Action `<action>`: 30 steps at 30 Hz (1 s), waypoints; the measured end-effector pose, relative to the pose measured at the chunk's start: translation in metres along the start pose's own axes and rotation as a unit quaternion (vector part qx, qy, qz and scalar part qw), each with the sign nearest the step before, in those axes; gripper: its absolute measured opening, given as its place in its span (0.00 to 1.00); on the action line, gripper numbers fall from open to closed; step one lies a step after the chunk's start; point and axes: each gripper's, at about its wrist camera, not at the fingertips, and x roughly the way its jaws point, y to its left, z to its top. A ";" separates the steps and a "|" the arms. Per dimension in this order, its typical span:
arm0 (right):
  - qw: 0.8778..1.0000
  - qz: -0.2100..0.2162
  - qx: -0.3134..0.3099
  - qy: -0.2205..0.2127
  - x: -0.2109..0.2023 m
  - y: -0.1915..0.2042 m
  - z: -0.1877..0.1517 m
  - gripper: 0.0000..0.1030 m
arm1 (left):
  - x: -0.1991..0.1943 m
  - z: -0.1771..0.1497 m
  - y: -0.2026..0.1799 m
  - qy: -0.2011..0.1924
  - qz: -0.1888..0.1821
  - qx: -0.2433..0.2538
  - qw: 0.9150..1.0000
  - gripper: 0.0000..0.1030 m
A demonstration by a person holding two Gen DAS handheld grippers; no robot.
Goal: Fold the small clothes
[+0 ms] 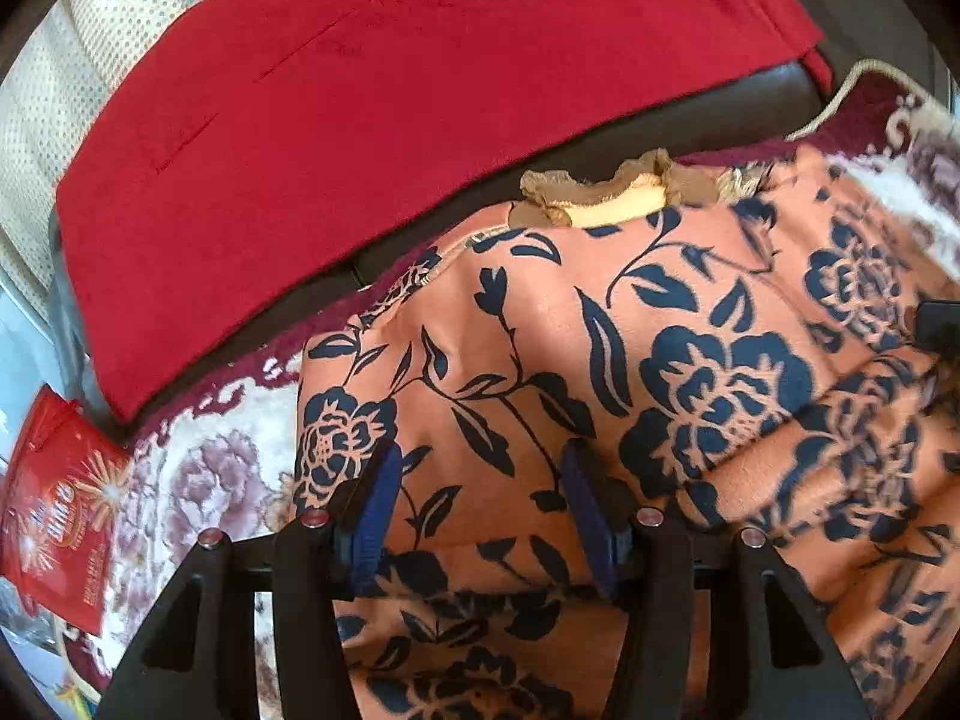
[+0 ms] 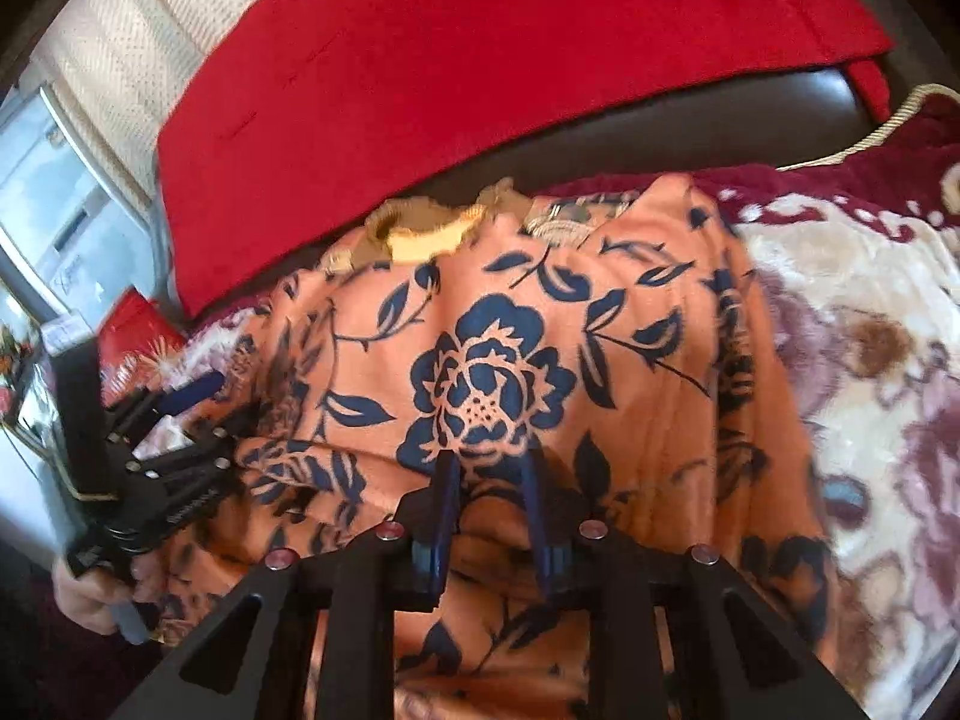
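Both hand-held grippers sit over an orange floral garment (image 1: pixel 600 360) spread on a patterned blanket (image 2: pixel 852 360).

The garment lies with its frilled neckline (image 1: pixel 600 192) toward a red cloth (image 1: pixel 390 90), folds bunched along its right side. The left hand-held gripper (image 1: pixel 480 510) stands about half open, its blue pads (image 1: pixel 378 498) straddling the fabric without pinching it. The right hand-held gripper (image 2: pixel 492 516) is narrowed to a small gap over a raised ridge of cloth; whether the pads actually press on it, I cannot tell. A red packet (image 1: pixel 54 510) lies on the blanket beside the garment. Judging from this, the risk is an uneven fold: if one side catches only the top layer, or nothing, the garment would drag crooked and bunch further, and the plush blanket beneath may get pinched too.
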 end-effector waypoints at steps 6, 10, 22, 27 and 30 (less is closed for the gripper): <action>0.993 0.059 0.074 -0.068 -0.077 -0.034 -0.041 0.38 | -0.036 -0.025 0.038 -0.027 -0.008 -0.047 0.999 0.60; 0.986 0.059 0.109 -0.110 -0.129 -0.057 -0.069 0.81 | -0.075 -0.075 0.066 -0.046 -0.012 -0.091 0.995 0.74; 0.989 0.004 0.148 0.013 -0.159 -0.052 -0.181 0.81 | -0.134 -0.232 0.091 0.042 -0.050 -0.175 0.982 0.75; 0.987 -0.040 0.130 0.082 -0.115 -0.032 -0.216 0.80 | -0.140 -0.253 0.081 0.057 -0.066 -0.168 0.982 0.75; 0.983 -0.070 0.121 0.118 -0.091 -0.033 -0.226 0.80 | -0.133 -0.263 0.090 0.073 -0.107 -0.190 0.973 0.75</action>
